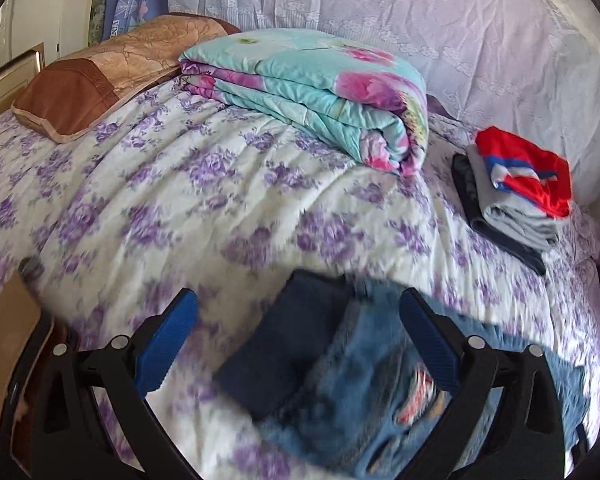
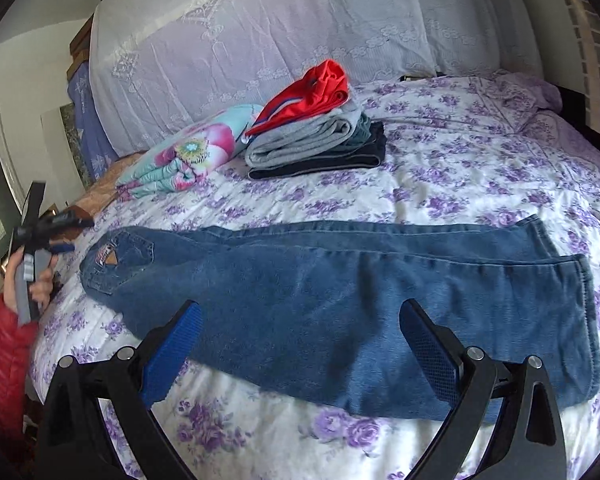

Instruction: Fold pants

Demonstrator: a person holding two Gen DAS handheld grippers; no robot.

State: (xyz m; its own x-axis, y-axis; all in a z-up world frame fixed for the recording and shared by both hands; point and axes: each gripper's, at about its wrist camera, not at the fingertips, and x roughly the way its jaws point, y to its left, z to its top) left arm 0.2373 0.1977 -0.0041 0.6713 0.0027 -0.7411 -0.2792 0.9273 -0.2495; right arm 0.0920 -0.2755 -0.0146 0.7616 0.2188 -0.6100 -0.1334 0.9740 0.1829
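Observation:
Blue jeans (image 2: 340,288) lie flat across the near side of the bed, folded lengthwise, waist to the left, leg hems to the right. My right gripper (image 2: 300,320) is open and empty, hovering above the middle of the jeans. My left gripper (image 1: 298,312) is open and empty above the waist end of the jeans (image 1: 360,392), which look blurred there, with a dark inner part (image 1: 284,352) showing. The left gripper also shows in the right wrist view (image 2: 60,236), held in a hand at the far left, apart from the jeans.
A stack of folded clothes topped by a red garment (image 2: 316,128) sits behind the jeans. A folded teal floral quilt (image 1: 320,92) and a brown pillow (image 1: 100,76) lie further left. The bed (image 2: 460,168) has a purple floral cover. A lace-covered headboard (image 2: 260,32) stands behind.

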